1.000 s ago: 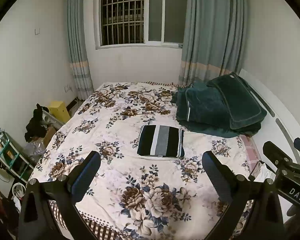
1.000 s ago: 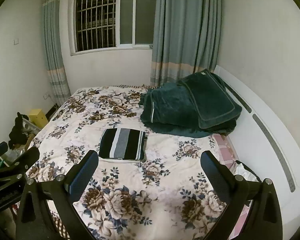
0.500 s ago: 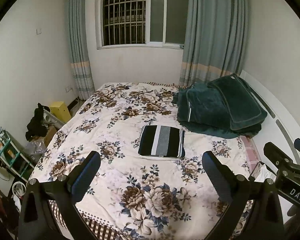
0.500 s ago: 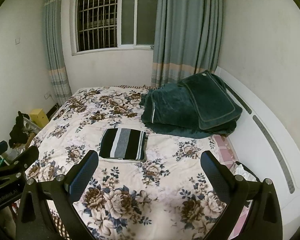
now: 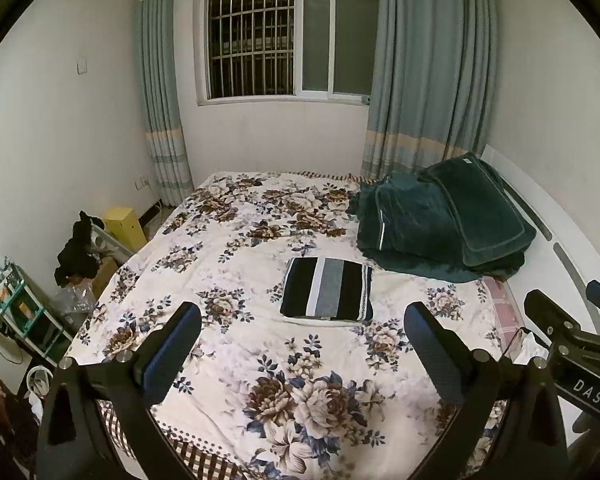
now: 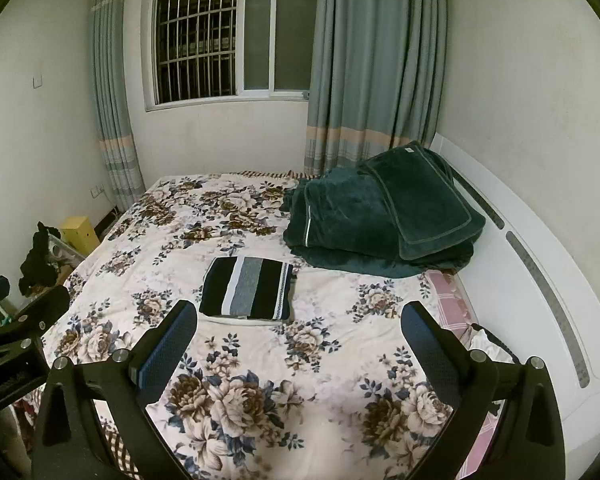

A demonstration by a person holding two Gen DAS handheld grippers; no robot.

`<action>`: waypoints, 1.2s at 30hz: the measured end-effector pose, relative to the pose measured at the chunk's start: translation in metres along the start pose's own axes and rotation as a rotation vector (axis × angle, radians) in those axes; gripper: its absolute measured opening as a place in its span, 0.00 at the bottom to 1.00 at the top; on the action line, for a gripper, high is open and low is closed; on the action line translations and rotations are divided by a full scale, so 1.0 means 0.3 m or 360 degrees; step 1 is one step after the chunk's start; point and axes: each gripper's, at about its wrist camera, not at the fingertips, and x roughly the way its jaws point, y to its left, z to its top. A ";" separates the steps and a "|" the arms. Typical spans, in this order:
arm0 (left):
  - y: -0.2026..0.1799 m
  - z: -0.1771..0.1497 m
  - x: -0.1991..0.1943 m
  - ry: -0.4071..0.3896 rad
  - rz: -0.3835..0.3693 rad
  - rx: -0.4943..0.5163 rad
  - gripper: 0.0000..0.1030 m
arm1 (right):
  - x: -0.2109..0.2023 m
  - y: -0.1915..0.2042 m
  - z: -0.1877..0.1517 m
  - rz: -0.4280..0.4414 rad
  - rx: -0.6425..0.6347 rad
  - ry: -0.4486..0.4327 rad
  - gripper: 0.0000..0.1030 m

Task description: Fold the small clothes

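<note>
A small garment with black, white and grey stripes (image 5: 327, 292) lies folded into a neat rectangle in the middle of the flowered bed (image 5: 236, 264); it also shows in the right wrist view (image 6: 247, 288). My left gripper (image 5: 302, 344) is open and empty, held above the near part of the bed, well short of the garment. My right gripper (image 6: 299, 340) is open and empty too, level with the left one and to its right. Each gripper shows at the edge of the other's view.
A pile of dark green blankets (image 5: 440, 220) lies at the bed's far right by the white headboard (image 6: 540, 280). Left of the bed stand a yellow box (image 5: 124, 226), dark clothes (image 5: 76, 252) and a small shelf (image 5: 16, 312). A curtained window is behind.
Both views have tilted up slightly, so the garment sits a little lower in frame. The garment has not moved and both grippers stay open.
</note>
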 end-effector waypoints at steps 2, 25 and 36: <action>0.003 0.001 -0.003 -0.0004 0.0002 -0.0004 1.00 | -0.001 0.000 -0.001 -0.0004 0.0001 -0.0004 1.00; 0.019 0.014 -0.010 -0.0027 0.0020 -0.0010 1.00 | -0.014 0.006 -0.008 -0.0008 0.0002 -0.0012 1.00; 0.017 0.012 -0.012 -0.0029 0.0021 -0.0012 1.00 | -0.029 0.009 -0.010 -0.0019 0.0006 -0.0013 1.00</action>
